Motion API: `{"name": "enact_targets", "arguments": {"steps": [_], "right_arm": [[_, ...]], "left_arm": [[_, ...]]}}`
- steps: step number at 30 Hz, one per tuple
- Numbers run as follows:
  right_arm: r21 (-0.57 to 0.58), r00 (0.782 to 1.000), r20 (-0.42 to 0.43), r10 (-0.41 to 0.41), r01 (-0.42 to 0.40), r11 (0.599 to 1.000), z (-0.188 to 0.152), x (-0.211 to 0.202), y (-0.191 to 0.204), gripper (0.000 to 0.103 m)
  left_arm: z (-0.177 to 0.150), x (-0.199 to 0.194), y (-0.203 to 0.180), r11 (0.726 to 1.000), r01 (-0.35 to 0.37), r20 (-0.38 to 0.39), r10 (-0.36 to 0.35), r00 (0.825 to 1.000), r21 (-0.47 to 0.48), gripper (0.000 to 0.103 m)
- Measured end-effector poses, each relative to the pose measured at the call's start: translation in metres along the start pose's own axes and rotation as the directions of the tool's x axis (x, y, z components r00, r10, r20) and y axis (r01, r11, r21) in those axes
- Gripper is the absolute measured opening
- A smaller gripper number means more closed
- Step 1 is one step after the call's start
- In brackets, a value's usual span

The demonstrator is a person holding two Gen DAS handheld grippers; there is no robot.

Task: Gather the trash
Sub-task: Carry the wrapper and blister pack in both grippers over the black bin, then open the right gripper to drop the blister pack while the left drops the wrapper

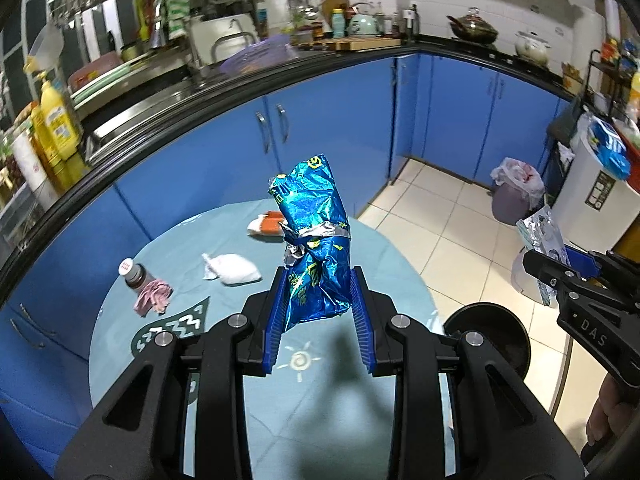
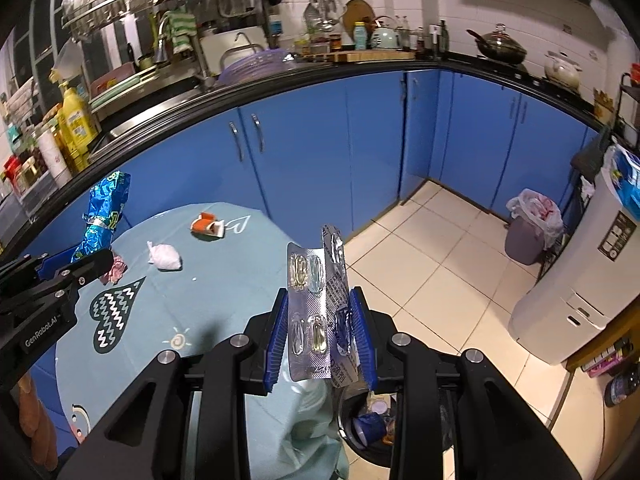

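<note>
Foil in both grips: my left gripper (image 1: 318, 312) pinches the blue snack bag (image 1: 316, 240), my right gripper (image 2: 320, 332) the blister pack (image 2: 320, 300) above the bin (image 2: 368, 420), neither dropped yet, while tissue wad (image 1: 232, 268), orange carton (image 1: 266, 224) and bottle (image 1: 134, 274) wait on the table (image 1: 120, 340).

"GenRobot.AI" on left gripper (image 2: 86, 264)

The blue foil wrapper (image 1: 314, 240) hides part of the orange-and-white carton (image 1: 267, 225) behind it on the round table (image 1: 120, 328). In the right wrist view the black bin (image 2: 362, 432) shows only between the gripper's links, its contents too jumbled to name. Print on the blister pack (image 2: 320, 312) is too small to read. The person's hand (image 1: 608, 420) is cut off at the frame edge.
</note>
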State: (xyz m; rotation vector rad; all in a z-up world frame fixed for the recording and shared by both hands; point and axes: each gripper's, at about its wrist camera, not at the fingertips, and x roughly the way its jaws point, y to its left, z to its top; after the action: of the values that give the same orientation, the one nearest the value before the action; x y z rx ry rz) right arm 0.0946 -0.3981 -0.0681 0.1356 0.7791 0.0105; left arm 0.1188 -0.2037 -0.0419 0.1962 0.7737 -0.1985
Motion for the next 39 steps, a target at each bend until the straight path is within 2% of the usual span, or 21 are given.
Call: {"name": "enact_targets", "arguments": {"steps": [27,39], "right_arm": [[0.146,0.998,0.012,-0.069,0.067,0.987,-0.016,-0.019,-0.092,0.031],[0.188,0.994,0.046,-0.096,0.086,0.978,-0.023,-0.033,-0.116,0.036]], "left_arm": [[0.016,-0.004,-0.102,0.986,0.072,0.013,-0.075,0.997,0.152,0.032],[0.02,-0.009,-0.136,0.973,0.101,0.021,-0.108,0.994,0.206,0.032]]}}
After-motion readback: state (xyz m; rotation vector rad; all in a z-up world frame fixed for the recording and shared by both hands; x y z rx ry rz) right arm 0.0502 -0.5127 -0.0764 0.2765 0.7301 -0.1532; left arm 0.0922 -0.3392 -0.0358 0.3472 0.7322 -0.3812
